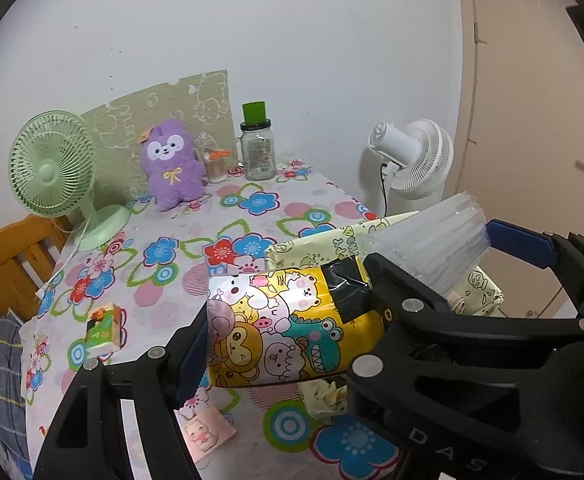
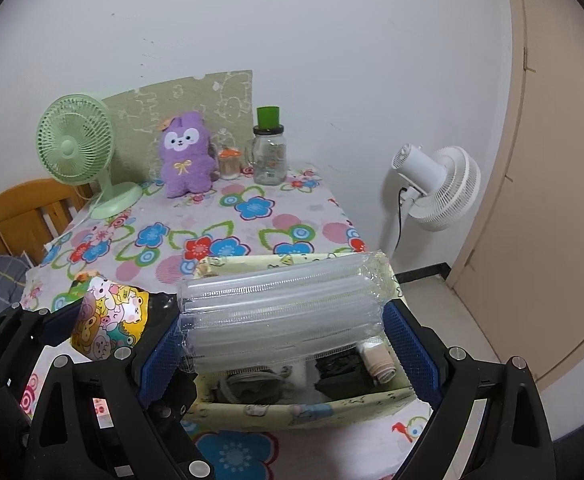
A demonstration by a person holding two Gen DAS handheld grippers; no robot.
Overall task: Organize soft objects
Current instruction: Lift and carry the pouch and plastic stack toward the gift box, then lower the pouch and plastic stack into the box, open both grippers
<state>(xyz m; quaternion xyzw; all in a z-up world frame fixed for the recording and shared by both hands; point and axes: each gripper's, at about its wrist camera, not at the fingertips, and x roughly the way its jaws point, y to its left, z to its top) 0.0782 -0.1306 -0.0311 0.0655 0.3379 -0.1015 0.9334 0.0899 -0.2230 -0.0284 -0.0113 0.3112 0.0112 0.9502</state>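
My left gripper [image 1: 288, 316] is shut on a yellow cartoon-print pack [image 1: 288, 324] and holds it above the table, just left of the pale yellow fabric storage box [image 1: 312, 246]. My right gripper [image 2: 288, 336] is shut on a clear plastic sleeve of cups [image 2: 284, 312], held lying sideways over the open fabric box [image 2: 304, 410]. The box holds rolled dark and light cloth items [image 2: 344, 368]. The yellow pack also shows in the right wrist view [image 2: 110, 320]. A purple plush toy [image 1: 172, 164] sits at the back of the table.
The table has a flowered cloth [image 1: 196, 240]. A green desk fan [image 1: 52, 168] stands back left, a glass jar with green lid [image 1: 257, 148] at the back, a small tissue pack [image 1: 104, 328] on the left. A white floor fan [image 1: 416, 160] stands right, beside a door.
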